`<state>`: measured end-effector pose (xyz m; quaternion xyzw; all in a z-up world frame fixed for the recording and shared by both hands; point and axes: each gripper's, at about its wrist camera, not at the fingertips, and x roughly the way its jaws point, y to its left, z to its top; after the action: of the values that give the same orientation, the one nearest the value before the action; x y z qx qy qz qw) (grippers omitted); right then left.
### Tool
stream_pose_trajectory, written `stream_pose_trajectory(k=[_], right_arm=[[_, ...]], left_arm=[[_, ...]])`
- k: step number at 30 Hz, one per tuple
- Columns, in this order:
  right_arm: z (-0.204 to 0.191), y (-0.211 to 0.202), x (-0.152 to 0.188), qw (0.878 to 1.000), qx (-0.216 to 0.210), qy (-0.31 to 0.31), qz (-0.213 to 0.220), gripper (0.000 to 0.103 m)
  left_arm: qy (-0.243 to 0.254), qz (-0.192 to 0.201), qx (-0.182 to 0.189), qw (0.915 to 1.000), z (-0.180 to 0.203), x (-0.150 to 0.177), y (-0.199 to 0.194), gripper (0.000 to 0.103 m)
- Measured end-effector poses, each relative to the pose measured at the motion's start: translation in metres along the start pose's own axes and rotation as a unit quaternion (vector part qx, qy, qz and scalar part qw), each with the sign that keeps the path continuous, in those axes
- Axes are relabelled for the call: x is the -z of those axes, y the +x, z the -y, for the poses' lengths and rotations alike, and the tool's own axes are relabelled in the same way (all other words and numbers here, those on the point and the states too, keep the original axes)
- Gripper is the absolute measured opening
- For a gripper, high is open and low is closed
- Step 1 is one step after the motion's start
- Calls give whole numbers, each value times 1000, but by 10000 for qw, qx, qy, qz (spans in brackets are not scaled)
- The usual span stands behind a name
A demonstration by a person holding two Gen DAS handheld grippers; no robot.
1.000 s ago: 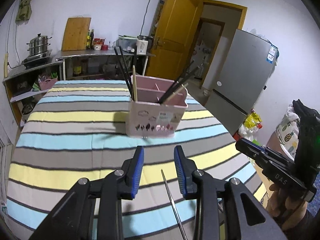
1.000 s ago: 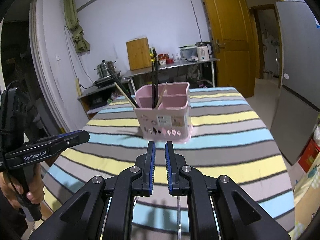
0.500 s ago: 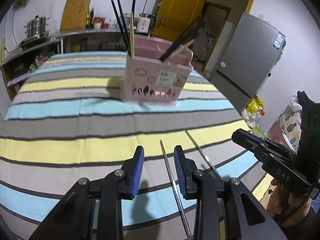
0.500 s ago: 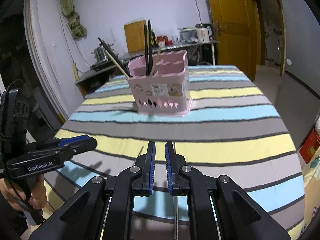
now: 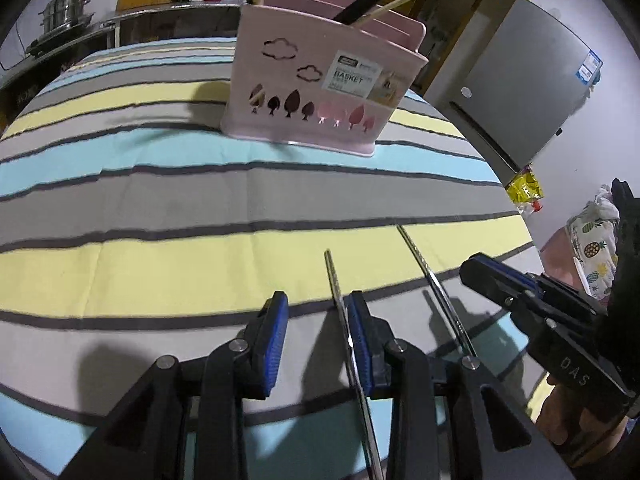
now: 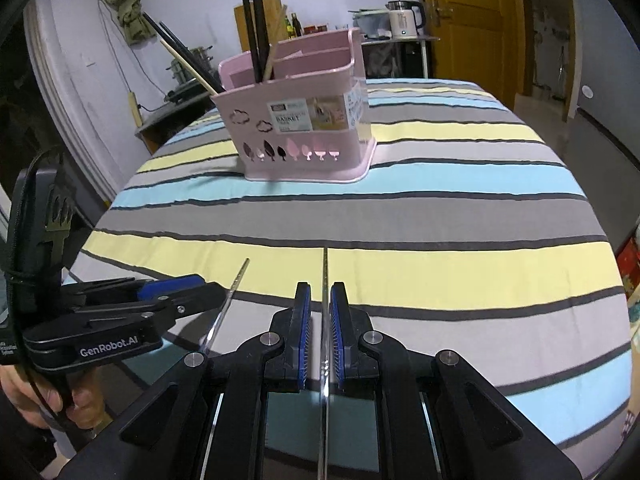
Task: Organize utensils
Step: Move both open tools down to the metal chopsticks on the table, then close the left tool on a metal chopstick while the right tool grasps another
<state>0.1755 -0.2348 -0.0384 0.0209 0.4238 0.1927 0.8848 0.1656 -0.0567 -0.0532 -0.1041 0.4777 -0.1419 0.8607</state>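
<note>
Two metal chopsticks lie near the front edge of the striped tabletop, roughly parallel, tips pointing toward the pink basket, which sits well apart further back and already holds dark and wooden chopsticks.

Right chopstick runs straight down the gap of the right tool. Pads almost closed around it, thin gaps visible on both sides, so not clamped yet. Left chopstick sits inside the left tool, pressed up against its right pad; the left pad is clear of it, jaws wide, released.

Step in hand looks like the pick-up of both sticks. To do it well:
- Centre the left tool on its stick before closing, else the stick likely gets shoved sideways or rolls.
- Right tool is lined up; just close fully.
- Thin smooth metal will probably slip or pivot, so grip firmly and near mid-length.
- Lift level, then tilt tips down over a basket compartment.

Pose: both tools low, nearly flat over the tabletop, pointing forward at the basket, side by side and close together.
</note>
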Motion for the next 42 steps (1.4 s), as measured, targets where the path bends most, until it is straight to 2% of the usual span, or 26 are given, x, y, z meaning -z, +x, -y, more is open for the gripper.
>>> stream_pose_trajectory(k=[4,7,12,18,24,29,38,42], right_arm=[[2,12,-4,9998,-5,-80,-159,10],[3,22,-6,9995,-10,-137,-287,10],[3,35,-6,9988,27,-217,-447,10],[6,35,-7,9987,135,-189,-458,5],[13,30,-6,9984,241,-43,-501,5],[8,36,-12,9967,343,-215,-699,6],[3,40,-16,9951,461,-374,-791,5],[3,36,-19,9961,366,-323,-731,4]], left_arm=[[88,-32,-55,9999,5,-4,4,32],[307,6,-227,9993,11,-1,5,32],[672,60,-643,9956,16,0,8,13],[904,21,-728,9932,16,-5,10,7],[1057,-113,-631,9923,10,-15,10,5],[819,-231,-471,9953,3,-17,10,6],[1133,-233,-838,9897,17,-15,16,6],[1145,-318,-835,9894,17,-18,15,5]])
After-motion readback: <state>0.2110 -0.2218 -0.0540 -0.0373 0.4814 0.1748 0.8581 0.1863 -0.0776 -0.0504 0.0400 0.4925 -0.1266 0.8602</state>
